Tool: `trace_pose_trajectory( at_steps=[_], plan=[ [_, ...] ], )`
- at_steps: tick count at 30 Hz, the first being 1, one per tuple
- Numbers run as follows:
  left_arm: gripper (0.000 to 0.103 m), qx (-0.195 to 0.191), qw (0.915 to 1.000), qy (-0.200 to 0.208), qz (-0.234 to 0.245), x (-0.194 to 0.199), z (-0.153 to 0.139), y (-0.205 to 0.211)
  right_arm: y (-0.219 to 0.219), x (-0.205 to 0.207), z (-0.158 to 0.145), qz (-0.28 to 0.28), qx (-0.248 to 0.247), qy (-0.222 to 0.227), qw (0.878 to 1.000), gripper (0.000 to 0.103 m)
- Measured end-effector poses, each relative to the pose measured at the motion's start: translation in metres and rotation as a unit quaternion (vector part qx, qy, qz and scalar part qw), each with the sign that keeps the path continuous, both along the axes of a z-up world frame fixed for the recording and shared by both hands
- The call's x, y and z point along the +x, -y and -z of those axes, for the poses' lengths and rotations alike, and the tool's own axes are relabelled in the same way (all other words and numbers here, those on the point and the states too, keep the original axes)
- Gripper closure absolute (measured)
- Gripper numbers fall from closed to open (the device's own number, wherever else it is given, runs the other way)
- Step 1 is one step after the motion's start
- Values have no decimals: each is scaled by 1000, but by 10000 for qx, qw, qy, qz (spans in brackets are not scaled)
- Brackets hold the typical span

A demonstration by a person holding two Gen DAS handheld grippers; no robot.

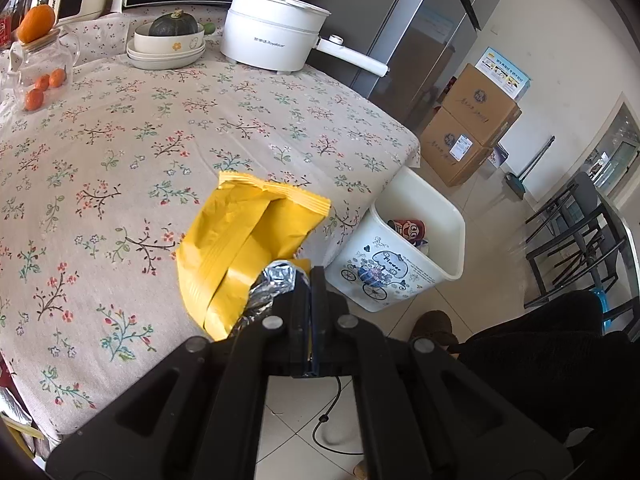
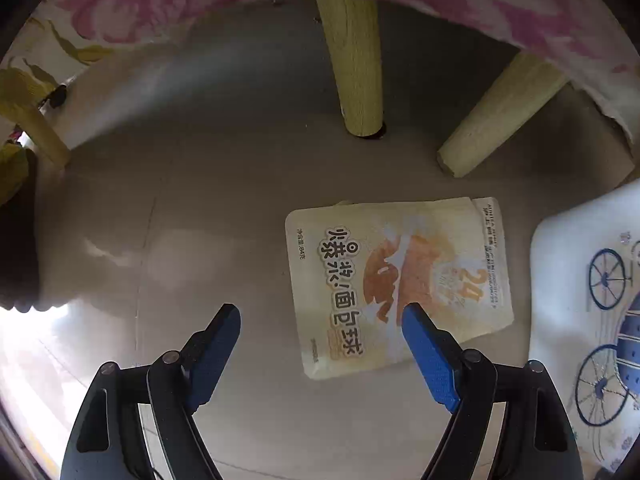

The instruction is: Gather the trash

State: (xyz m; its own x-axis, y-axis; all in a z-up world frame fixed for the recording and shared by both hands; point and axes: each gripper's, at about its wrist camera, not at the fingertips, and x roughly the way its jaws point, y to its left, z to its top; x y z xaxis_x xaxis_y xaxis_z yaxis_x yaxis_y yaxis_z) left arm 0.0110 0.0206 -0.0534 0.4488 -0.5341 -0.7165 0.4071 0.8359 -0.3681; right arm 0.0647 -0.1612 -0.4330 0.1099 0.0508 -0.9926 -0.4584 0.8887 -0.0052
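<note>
My left gripper [image 1: 307, 276] is shut on the torn foil edge of a yellow snack bag [image 1: 244, 252], held above the flowered table's [image 1: 160, 128] right front edge. A white trash bin [image 1: 404, 256] with a carriage print stands on the floor to the right, with some wrappers inside. My right gripper [image 2: 322, 314] is open, low over the floor, just left of a flat cream snack packet [image 2: 400, 284] with Chinese print. The packet's left part lies between the fingertips. The bin's side also shows in the right wrist view [image 2: 592, 300].
Wooden table legs [image 2: 356, 64] stand behind the packet under the hanging cloth. On the table are a white electric pot [image 1: 272, 36], stacked bowls with a squash [image 1: 168, 40] and a glass jar with oranges [image 1: 40, 68]. Cardboard boxes [image 1: 468, 128] and dark chairs [image 1: 580, 240] are beyond the bin.
</note>
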Motion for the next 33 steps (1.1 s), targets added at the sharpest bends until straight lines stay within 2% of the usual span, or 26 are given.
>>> trace_pose_trajectory(
  at_steps=[2,3,6,8,9,11,12,16,21,27,29,30,31,32,33],
  plan=[
    [102,2,10000,-15,-12,2,1,-1,2,4,12,129,-54,-91,9999,20],
    [102,4,10000,-20,-13,3,1,-1,5,6,17,208,-68,-107,9997,24],
    [102,-26,10000,-37,-13,4,0,-2,12,9,17,340,74,68,9994,27],
    [102,-33,10000,-32,-1,5,-1,-1,18,10,14,379,116,119,9991,37],
    [102,-28,10000,-26,10,6,-1,-1,22,11,13,406,237,70,9989,43],
    [102,-11,10000,-13,18,6,-1,1,25,14,10,402,527,-104,9977,64],
    [102,0,10000,-8,27,6,-1,1,27,15,10,414,655,-268,9966,100],
    [102,86,10000,27,37,5,1,4,30,11,8,514,526,-464,9962,102],
    [102,125,9999,87,10,4,-2,4,40,6,-27,567,641,-352,9957,102],
    [102,51,9997,222,20,2,-13,8,53,2,-82,470,609,81,9970,102],
    [102,15,9996,271,26,1,-17,8,55,-5,-95,616,749,301,9948,100],
    [102,-23,9996,280,32,0,-18,7,56,-5,-95,776,805,346,9931,80],
    [102,-44,9995,309,29,-1,-21,7,57,-2,-91,924,770,365,9921,34],
    [102,-57,9994,339,29,-2,-22,6,56,-4,-89,1051,689,498,9908,15],
    [102,-63,9993,358,29,-2,-23,6,50,-5,-84,1125,635,769,9886,11]
  ],
)
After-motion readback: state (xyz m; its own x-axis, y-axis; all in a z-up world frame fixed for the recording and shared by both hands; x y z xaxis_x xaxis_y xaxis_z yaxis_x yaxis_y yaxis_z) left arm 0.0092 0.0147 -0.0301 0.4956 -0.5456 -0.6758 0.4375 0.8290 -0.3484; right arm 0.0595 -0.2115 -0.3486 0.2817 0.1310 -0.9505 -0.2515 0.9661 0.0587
